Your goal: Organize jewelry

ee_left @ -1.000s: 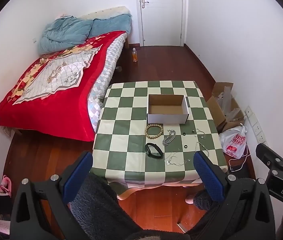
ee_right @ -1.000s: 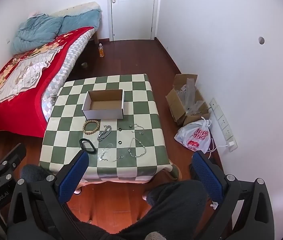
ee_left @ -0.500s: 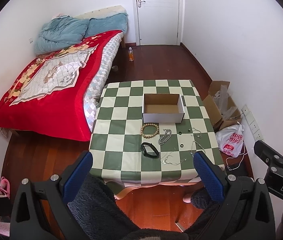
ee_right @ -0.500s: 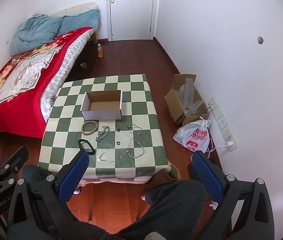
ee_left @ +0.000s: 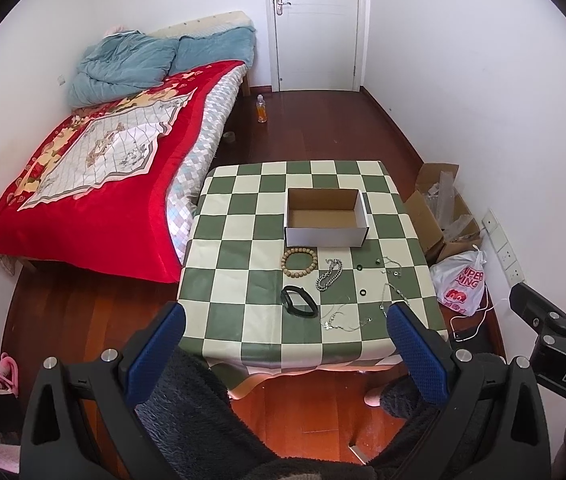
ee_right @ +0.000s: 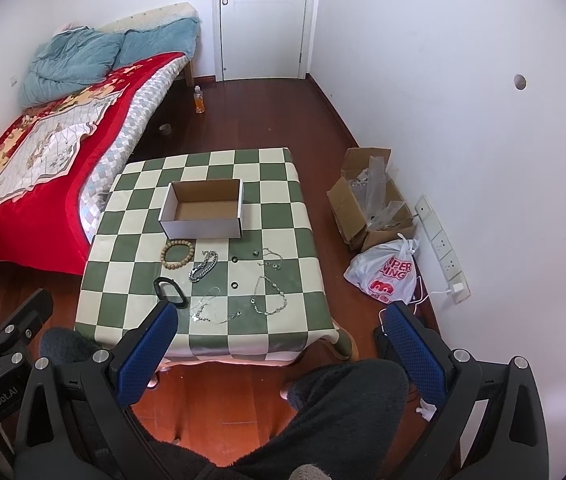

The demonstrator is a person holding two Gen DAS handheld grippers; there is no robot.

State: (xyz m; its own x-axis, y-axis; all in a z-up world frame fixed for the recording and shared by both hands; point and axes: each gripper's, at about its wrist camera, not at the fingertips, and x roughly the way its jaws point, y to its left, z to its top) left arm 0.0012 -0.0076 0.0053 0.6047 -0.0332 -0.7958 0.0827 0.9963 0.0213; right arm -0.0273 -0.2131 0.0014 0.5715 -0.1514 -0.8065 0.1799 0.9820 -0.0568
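An empty white cardboard box stands on a green-checked table. In front of it lie a wooden bead bracelet, a silver chain bracelet, a black band, thin necklaces and small dark rings. My left gripper and right gripper hang high above the near table edge. Both are open and hold nothing.
A bed with a red blanket runs along the table's left side. To the table's right are an open carton, a plastic bag and a wall power strip. An orange bottle stands near the door. The person's dark-clothed legs show below.
Both views have drifted slightly, so the table sits a little left and higher in the left wrist view. Nothing on the table has moved, and both grippers stay open.
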